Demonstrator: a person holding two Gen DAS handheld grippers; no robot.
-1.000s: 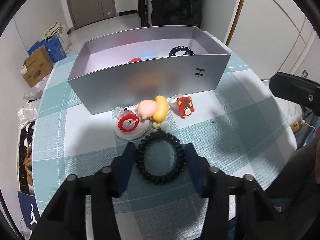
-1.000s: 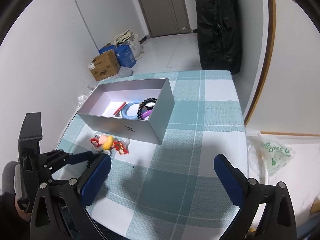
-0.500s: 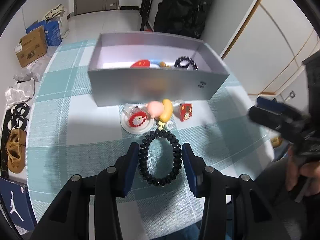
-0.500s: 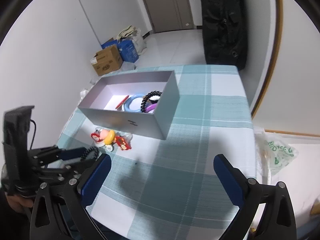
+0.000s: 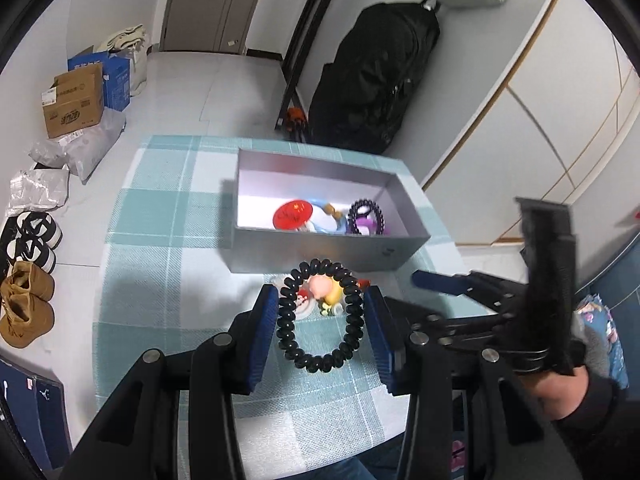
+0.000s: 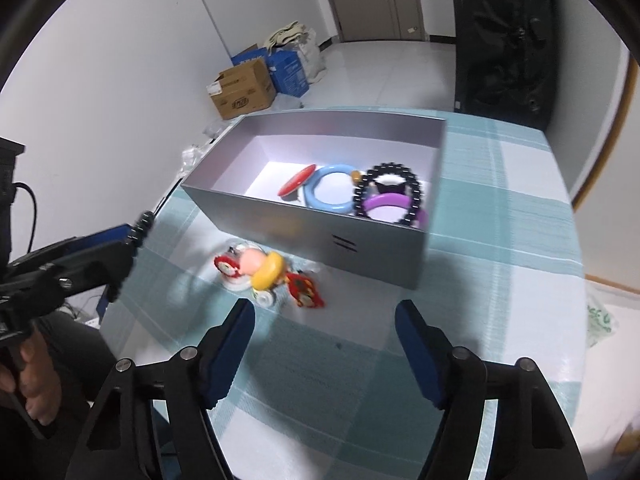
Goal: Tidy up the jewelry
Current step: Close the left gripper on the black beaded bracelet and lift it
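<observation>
My left gripper (image 5: 320, 312) is shut on a black coil bracelet (image 5: 290, 344) and holds it in the air above the checked table, short of the silver box (image 5: 320, 258). The box (image 6: 320, 232) holds a red disc (image 6: 298, 180), a blue ring (image 6: 332, 202), a black bead bracelet (image 6: 394, 174) and a purple ring (image 6: 394, 202). A cluster of small charms (image 6: 264, 270), pink, yellow and red, lies on the table in front of the box. My right gripper (image 6: 324, 324) is open and empty, just in front of the charms.
The table has a teal and white checked cloth (image 6: 500, 280). The left gripper (image 6: 80, 264) shows at the left edge of the right wrist view. Cardboard boxes (image 6: 244, 90), bags and shoes (image 5: 28, 308) lie on the floor; a black backpack (image 5: 380, 80) stands behind the table.
My left gripper has risen well above the table with the black coil bracelet in it. My right gripper has moved in toward the charms and the box, and its jaws stand closer together.
</observation>
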